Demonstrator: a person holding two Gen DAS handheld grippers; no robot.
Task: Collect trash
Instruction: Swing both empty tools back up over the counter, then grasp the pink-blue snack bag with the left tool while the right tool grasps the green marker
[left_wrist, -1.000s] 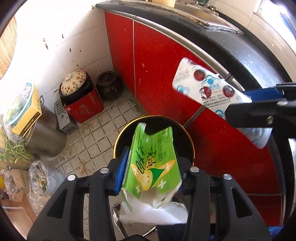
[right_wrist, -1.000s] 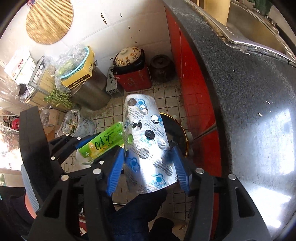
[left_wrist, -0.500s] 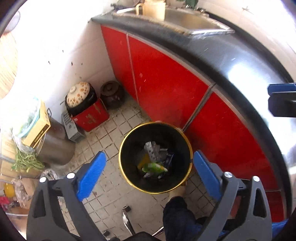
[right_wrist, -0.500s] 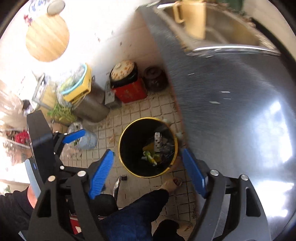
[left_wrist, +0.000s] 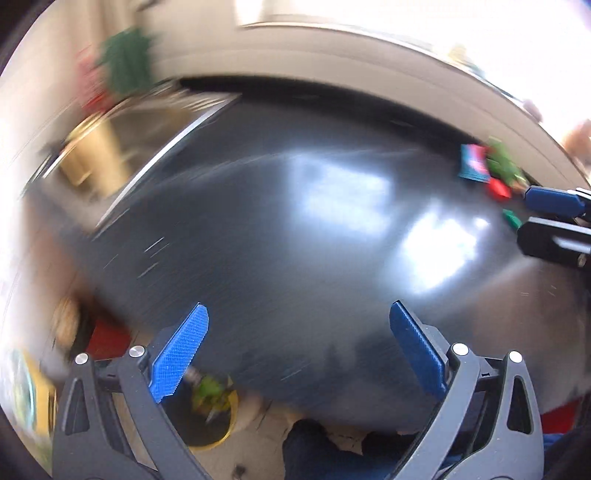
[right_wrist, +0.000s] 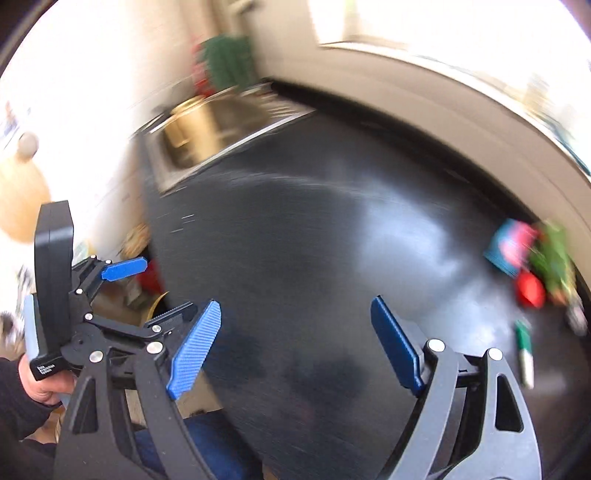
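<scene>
A: Looking at both claws, what do they carry?
B: Nothing. Left claw (left_wrist: 297, 354) is spread and opening wider, right claw (right_wrist: 295, 345) too, empty air between the pads

A: How far along?
B: Partway, I'd judge. Bin (left_wrist: 210, 424) under the left claw's left pad already holds green scraps

A: What's left?
B: Wrappers (right_wrist: 532, 258) and a small green tube (right_wrist: 524, 350) on the tabletop (right_wrist: 295, 240), ahead and right of the right claw, well apart from it
</scene>
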